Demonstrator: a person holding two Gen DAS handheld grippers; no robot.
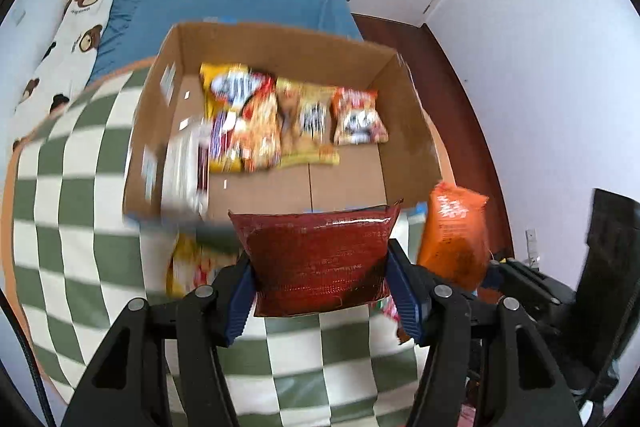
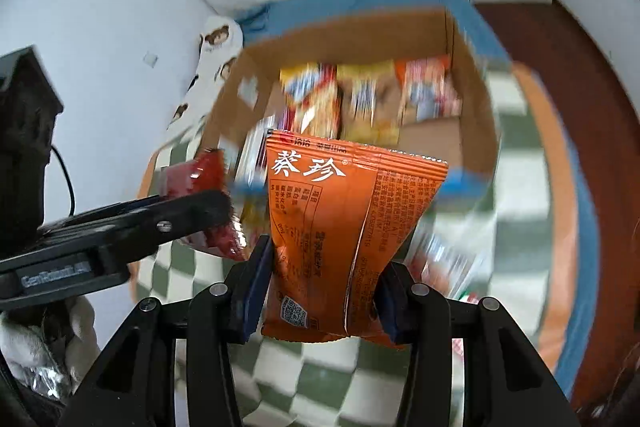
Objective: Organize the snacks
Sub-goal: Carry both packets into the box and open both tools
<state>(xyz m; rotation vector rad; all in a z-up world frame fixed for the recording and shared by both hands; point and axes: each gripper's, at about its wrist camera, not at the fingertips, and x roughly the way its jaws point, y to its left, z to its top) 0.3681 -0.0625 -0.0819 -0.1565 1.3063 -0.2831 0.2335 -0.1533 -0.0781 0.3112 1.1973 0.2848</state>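
A green-and-white checked blanket (image 1: 72, 227) lies under both grippers, and on it, ahead of and below the jaws, stands an open cardboard box (image 1: 280, 47) with a row of snack packets (image 1: 288, 115) against its far wall. The left gripper (image 1: 320, 291) has its jaws clamped on a dark red packet (image 1: 316, 255): the blue pads press its two side edges, the lower part sits between the fingers, and the sealed top edge stands out past the fingertips toward the box's near wall. Just to its right, the right gripper (image 2: 324, 291) grips an orange packet (image 2: 344, 211) the same way, jaws pinching its narrowed lower half while the wider top, printed with white characters, fans out beyond the fingertips in front of the box opening. A few more packets (image 1: 192, 263), blurred, lie on the blanket below the left jaws.
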